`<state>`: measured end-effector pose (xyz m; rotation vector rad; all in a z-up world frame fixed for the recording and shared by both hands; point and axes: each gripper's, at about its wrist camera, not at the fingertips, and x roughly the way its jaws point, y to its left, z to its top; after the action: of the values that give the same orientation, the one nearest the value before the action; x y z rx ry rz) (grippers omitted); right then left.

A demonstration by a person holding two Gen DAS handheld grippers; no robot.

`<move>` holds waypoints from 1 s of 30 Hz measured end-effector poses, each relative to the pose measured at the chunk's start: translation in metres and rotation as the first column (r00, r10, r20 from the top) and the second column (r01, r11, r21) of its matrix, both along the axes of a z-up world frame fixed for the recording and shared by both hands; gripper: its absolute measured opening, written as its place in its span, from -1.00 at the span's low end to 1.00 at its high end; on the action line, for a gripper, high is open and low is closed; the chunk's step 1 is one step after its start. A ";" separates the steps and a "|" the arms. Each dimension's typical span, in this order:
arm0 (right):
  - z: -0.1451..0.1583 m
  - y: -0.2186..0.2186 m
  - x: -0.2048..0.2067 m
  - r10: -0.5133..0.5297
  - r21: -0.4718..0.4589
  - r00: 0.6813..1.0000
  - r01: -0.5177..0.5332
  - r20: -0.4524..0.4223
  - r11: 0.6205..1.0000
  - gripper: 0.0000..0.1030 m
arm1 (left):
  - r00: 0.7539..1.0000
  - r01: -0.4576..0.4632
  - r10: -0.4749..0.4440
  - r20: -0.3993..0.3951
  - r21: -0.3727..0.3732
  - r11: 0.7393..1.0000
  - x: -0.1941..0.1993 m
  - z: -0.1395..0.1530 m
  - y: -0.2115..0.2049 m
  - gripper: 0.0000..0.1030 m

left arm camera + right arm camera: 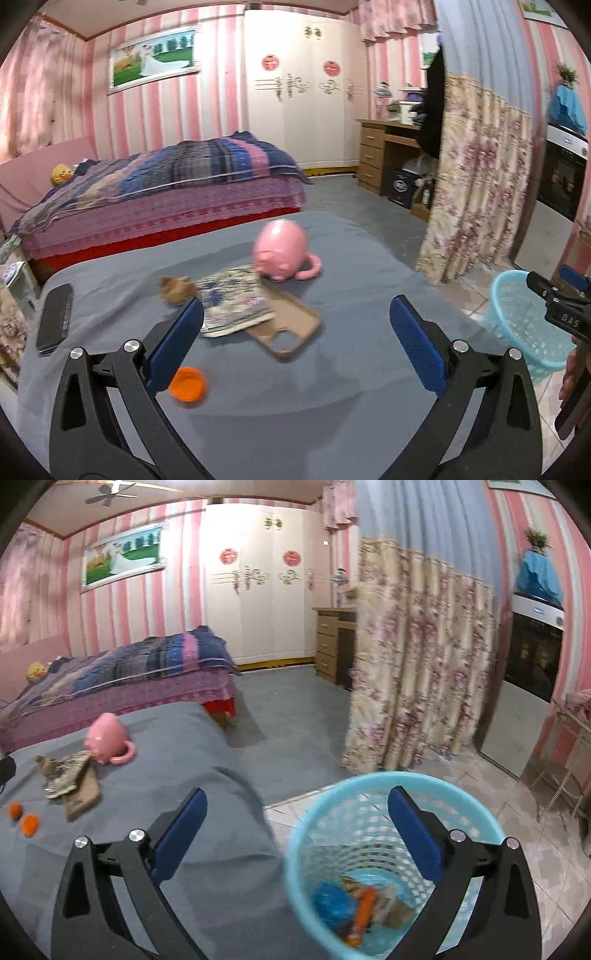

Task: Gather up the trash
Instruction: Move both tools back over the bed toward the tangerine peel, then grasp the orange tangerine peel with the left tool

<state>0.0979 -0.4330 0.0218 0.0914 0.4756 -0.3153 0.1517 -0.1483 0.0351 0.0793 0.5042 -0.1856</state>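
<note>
Both tools spread, nothing gripped.
Right tool [295, 812] hangs above blue basket [306, 834] holding trash; left tool [297, 321] over grey-clothed counter [332, 406].

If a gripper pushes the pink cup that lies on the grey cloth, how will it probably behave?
The pink cup looks rounded and lies tipped over, so it would probably roll or rock. Its handle rests on the grey cloth and may stop a full roll. It looks glossy, so perhaps slippery.

Even, soft indoor light; strong fisheye bending with dark corners, and motion blur smears both views.
</note>
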 end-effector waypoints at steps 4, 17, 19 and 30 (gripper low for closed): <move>0.001 0.037 0.013 0.062 0.002 0.998 -0.062 -0.002 0.998 0.87 | 0.998 -0.061 0.061 -0.013 0.003 0.998 0.006 -0.005 0.038 0.89; -0.018 0.133 0.054 0.208 0.038 0.976 -0.206 -0.058 0.978 0.87 | 0.969 -0.226 0.227 -0.098 0.020 0.974 0.022 -0.051 0.149 0.89; -0.023 0.141 0.061 0.215 0.050 0.974 -0.211 -0.069 0.976 0.87 | 0.962 -0.242 0.243 -0.121 0.025 0.970 0.025 -0.060 0.160 0.89; -0.049 0.167 0.086 0.234 0.037 0.963 -0.231 -0.136 0.972 0.87 | 0.932 -0.268 0.255 -0.257 -0.018 0.963 0.059 -0.094 0.190 0.84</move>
<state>0.1843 -0.2663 -0.0269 0.0333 0.6228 -0.0855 0.2109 0.0417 -0.0584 -0.0650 0.7583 0.0546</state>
